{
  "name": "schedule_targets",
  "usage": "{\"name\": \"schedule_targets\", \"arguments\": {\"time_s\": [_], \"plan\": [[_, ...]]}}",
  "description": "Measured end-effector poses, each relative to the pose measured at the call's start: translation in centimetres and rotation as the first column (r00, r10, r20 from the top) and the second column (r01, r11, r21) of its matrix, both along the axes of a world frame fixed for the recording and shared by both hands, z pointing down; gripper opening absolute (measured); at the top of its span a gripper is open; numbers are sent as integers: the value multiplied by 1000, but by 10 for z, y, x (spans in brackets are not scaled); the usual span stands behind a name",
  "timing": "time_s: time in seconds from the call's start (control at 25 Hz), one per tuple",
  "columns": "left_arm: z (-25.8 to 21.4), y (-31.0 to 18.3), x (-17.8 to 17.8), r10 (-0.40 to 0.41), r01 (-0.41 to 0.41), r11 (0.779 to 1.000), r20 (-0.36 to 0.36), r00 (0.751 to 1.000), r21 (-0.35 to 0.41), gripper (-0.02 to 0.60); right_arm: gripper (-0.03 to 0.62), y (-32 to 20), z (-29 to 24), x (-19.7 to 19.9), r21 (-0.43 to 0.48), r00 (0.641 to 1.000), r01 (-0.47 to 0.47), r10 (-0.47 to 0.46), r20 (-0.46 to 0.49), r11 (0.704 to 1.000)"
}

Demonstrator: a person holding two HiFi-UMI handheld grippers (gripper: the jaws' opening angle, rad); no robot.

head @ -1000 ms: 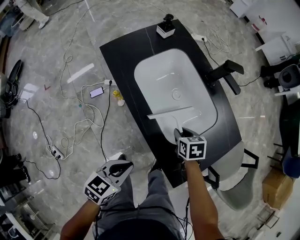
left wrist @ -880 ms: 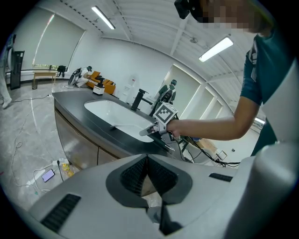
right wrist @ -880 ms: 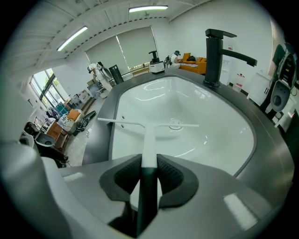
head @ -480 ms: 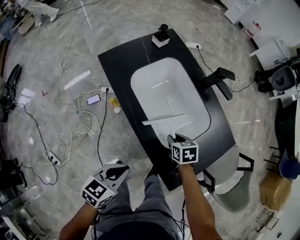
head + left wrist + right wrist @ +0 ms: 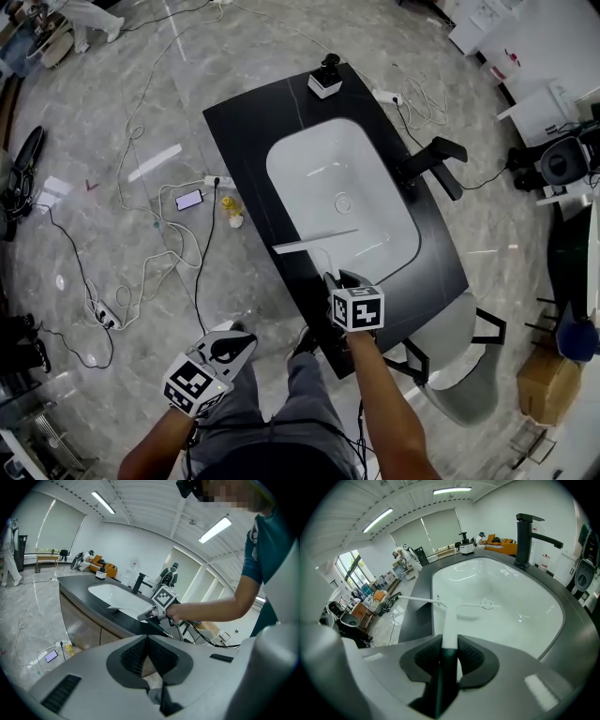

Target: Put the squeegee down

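The squeegee (image 5: 314,242) has a long white blade and a white handle that turns dark at the grip. My right gripper (image 5: 343,279) is shut on that handle at the near end of the white sink basin (image 5: 342,187). In the right gripper view the handle (image 5: 449,620) runs out from between the jaws. Its blade (image 5: 417,600) lies across the basin's left rim and reaches over the black counter (image 5: 410,620). My left gripper (image 5: 232,343) hangs low at the left, off the counter, over the floor. Its jaws (image 5: 147,638) meet at the tips with nothing between them.
A black faucet (image 5: 436,159) stands on the counter's right side, and a small black-and-white device (image 5: 325,75) sits at the far end. Cables, a phone (image 5: 189,199) and a yellow item (image 5: 230,202) lie on the floor at the left. A grey chair (image 5: 459,366) stands at the near right.
My right gripper has carried the squeegee a little to the left, so the blade now reaches past the basin's left rim. The left gripper has stayed put.
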State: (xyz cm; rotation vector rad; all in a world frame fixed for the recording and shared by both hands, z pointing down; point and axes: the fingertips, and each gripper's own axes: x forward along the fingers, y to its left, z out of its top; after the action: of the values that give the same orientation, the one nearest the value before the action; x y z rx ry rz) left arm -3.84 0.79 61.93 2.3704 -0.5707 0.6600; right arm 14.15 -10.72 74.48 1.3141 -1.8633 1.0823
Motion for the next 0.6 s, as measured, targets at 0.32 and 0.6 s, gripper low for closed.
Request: {"name": "schedule_targets", "arguments": {"time_s": [0.32,0.6], "plan": [[-4,2,-2,-4,4,1000,-5,1000,6,5,98,9,-9,-9,39,1000,19,-19,-2,999],[-13,0,-5,-7,7,1000,-7,1000,21,5,103,19,-15,-31,43,999,39,-40,27,998]]}}
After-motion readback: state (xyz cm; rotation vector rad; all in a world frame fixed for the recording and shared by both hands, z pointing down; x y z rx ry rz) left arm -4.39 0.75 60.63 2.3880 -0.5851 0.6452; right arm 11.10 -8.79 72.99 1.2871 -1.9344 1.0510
